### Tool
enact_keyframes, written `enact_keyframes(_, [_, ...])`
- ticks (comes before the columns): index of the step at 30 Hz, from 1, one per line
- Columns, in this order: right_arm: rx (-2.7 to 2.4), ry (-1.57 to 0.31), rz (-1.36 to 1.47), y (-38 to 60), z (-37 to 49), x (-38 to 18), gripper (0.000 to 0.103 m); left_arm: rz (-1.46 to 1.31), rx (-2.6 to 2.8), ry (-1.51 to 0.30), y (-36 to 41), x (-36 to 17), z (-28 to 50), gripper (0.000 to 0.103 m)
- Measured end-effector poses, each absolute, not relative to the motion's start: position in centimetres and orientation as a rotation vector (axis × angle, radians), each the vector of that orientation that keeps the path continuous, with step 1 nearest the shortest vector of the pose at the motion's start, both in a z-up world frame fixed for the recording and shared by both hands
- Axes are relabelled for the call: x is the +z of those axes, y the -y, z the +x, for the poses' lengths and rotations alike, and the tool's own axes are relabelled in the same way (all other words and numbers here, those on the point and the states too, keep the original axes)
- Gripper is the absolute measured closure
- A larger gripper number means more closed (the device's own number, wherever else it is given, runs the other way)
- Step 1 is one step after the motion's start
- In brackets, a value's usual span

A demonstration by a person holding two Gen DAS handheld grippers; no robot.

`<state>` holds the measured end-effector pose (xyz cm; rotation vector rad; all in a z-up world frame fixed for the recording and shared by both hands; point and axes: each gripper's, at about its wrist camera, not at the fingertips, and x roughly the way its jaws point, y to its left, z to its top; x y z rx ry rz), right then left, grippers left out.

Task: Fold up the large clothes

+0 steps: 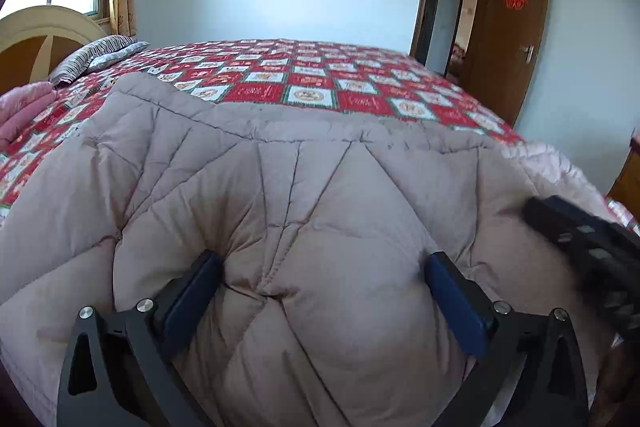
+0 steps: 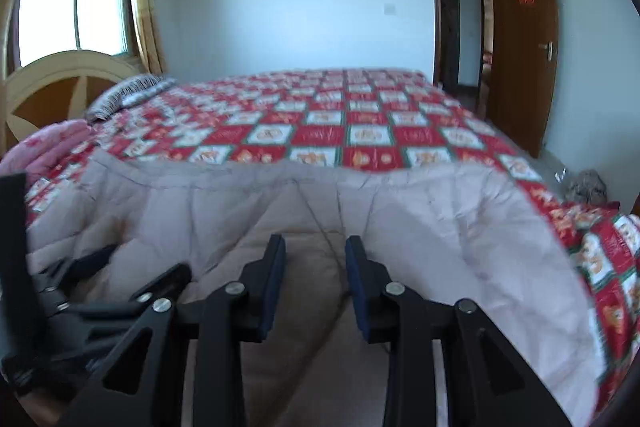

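A large beige padded coat (image 1: 248,195) lies spread over the near side of a bed with a red checked quilt (image 1: 320,79). My left gripper (image 1: 324,259) stands wide open, pushed down into the coat, and a puffy quilted bulge fills the space between its blue pads. In the right wrist view my right gripper (image 2: 315,242) hovers just over the coat (image 2: 440,211) with a narrow gap between its pads and nothing pinched. The left gripper (image 2: 132,267) shows there at the lower left. One blurred black finger (image 1: 580,239) of the right gripper enters the left wrist view at the right edge.
Folded pink bedding (image 1: 24,107) and a striped pillow (image 1: 100,57) lie by the wooden headboard (image 1: 44,39) at the left. A brown door (image 1: 508,39) stands open at the far right. A grey bundle (image 2: 588,187) sits on the floor past the bed's right corner.
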<state>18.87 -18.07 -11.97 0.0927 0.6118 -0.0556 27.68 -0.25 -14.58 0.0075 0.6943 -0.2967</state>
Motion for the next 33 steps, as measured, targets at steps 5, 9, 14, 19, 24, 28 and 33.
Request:
enact_keyframes(5, [-0.061,-0.682,0.055,17.9,20.4,-14.3,0.069,0.046,-0.263,-0.709,0.8,-15.1,27.9,0.001])
enact_keyframes(9, [-0.041,-0.746,0.076,18.6,21.8,-15.1,0.069,0.069,-0.222,-0.722,1.3,-15.4,28.2,0.001])
enact_keyframes(14, [-0.047,-0.746,0.084,18.7,21.3,-15.1,0.069,0.087,-0.204,-0.722,1.5,-15.9,28.3,0.001])
enact_keyframes(19, [-0.043,-0.709,0.128,19.4,19.4,-13.1,0.071,0.117,-0.193,-0.727,1.8,-16.3,28.5,0.001])
enact_keyframes(24, [-0.202,-0.595,0.054,22.5,17.2,-9.4,0.071,0.122,-0.189,-0.726,1.7,-16.3,28.4,0.001])
enact_keyframes(28, [-0.356,-0.666,0.025,27.1,17.9,-11.1,0.071,0.128,-0.186,-0.725,1.8,-16.2,28.4,0.001])
enact_keyframes(33, [-0.351,-0.706,0.045,28.7,18.7,-14.1,0.07,0.145,-0.181,-0.718,2.3,-16.2,28.3,0.001])
